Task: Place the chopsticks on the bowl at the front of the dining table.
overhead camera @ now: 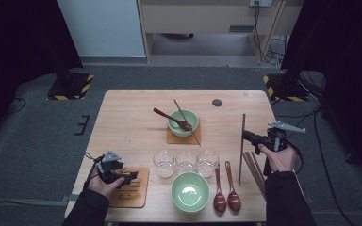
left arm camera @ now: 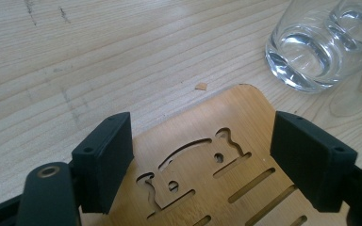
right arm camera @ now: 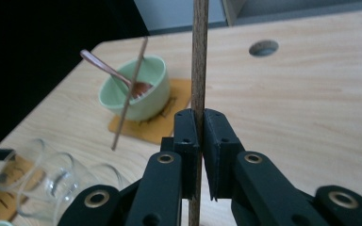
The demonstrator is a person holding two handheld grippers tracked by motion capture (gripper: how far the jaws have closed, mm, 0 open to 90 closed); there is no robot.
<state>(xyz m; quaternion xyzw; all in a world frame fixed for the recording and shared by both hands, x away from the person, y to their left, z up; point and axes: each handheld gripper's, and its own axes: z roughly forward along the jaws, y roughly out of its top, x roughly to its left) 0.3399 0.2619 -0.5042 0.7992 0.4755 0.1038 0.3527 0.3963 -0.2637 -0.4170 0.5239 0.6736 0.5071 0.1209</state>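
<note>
The right gripper [right arm camera: 200, 141] jaws clamp one chopstick [right arm camera: 199, 56] upright, right of the glasses [overhead camera: 186, 162]; the left gripper [left arm camera: 202, 160] jaws stand released over the wooden coaster [left arm camera: 207, 155].

Item one: a long, thin, dark brown wooden chopstick [overhead camera: 242, 146], straight and square-edged. I have it clamped between the closed black jaws of my right gripper [overhead camera: 246, 135], gripped partway along its length. In the right gripper view it stands upright through the jaws [right arm camera: 199, 56], running out past the top of the frame and down below the pads. From the high view it reads as a near-vertical line over the right part of the table, its lower end close beside two dark red-brown wooden spoons.

Item two: the remaining loose brown chopsticks [overhead camera: 253, 167], lying flat just right of it, angled slightly.
</note>
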